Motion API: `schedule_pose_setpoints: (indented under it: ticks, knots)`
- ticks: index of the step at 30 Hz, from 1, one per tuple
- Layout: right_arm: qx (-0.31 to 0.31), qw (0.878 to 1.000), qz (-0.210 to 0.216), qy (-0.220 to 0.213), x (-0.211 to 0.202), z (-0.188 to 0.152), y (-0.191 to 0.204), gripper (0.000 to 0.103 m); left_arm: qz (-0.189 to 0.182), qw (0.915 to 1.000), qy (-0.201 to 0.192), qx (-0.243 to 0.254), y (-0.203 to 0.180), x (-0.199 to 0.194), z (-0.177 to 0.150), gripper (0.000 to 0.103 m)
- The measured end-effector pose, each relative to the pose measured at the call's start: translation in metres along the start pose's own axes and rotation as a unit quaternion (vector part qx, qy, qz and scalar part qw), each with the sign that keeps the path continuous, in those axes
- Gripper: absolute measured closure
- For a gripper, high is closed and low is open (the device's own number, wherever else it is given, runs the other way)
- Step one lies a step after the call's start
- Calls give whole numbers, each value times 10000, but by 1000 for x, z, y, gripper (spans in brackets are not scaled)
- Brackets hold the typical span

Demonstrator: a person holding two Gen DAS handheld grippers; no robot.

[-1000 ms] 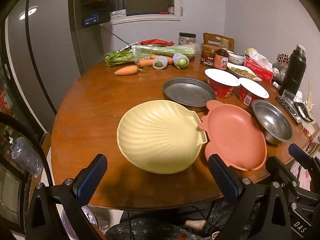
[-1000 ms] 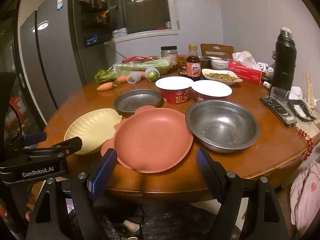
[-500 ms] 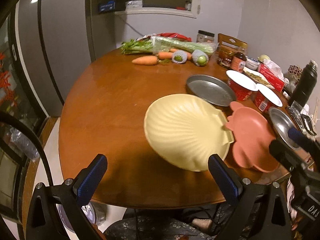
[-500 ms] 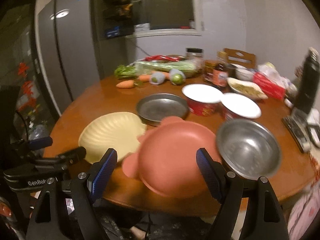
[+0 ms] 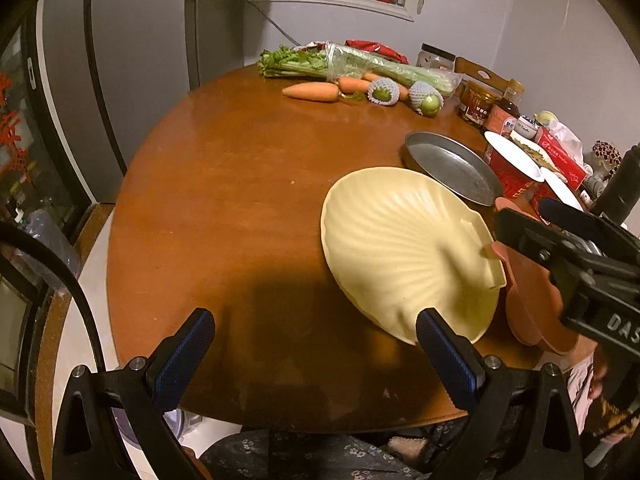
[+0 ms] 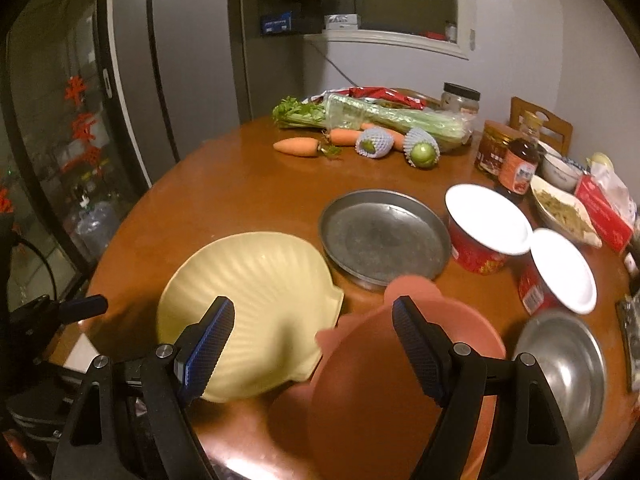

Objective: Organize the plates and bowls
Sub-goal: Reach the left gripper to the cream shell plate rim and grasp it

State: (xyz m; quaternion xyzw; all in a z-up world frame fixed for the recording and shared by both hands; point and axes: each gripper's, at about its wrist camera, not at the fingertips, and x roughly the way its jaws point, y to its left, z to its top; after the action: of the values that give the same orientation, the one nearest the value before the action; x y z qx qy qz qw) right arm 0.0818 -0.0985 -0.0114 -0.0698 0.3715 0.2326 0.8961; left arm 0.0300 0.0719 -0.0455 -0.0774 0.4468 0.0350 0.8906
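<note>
From the left wrist, the left claw [image 5: 316,346] hangs wide open and empty at the desk [image 5: 224,208] edge, the yellow shell plate [image 5: 404,248] lying unstacked by its right finger. From the right wrist, the right claw [image 6: 312,344] gapes, gripping nothing, over the pink plate [image 6: 360,392]; metal pan [image 6: 380,236] and steel bowl [image 6: 568,368] sit apart, so sorting looks barely begun.

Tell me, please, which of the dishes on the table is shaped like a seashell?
The pale yellow plate near the table's front edge. Its surface is ribbed like a scallop shell, while the pink plate, the flat metal pan and the metal bowl are smooth.
</note>
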Motion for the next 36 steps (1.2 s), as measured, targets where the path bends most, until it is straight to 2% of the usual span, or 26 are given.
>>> schedule_pose_setpoints:
  ticks: [7,11,15,18,20,26,28,33,36]
  knots:
    - [-235,9989,198,367,32,10,2,21,-77,9999,89,-46,0,7,2,2]
    - [-238,9984,290,420,42,11,1,32,-174,9996,188,-99,-1,11,3,4]
    - [-209,9984,245,458,51,13,-1,44,-251,9992,260,-148,-1,16,5,17]
    - [-224,9979,287,528,56,12,-1,51,-257,9993,217,-133,-3,17,7,20]
    - [-274,9979,262,534,58,12,0,53,-269,9993,195,-141,-4,17,7,25]
    - [-322,9977,279,523,60,14,-2,63,-394,9991,141,-117,-8,19,10,47]
    - [-349,9976,280,534,62,16,-2,65,-442,9989,147,-83,-10,21,12,56]
    - [-384,9967,434,571,63,18,7,65,-466,9988,142,-80,-9,24,18,64]
    - [-367,9967,380,614,66,20,10,65,-448,9988,115,-133,-2,27,21,73]
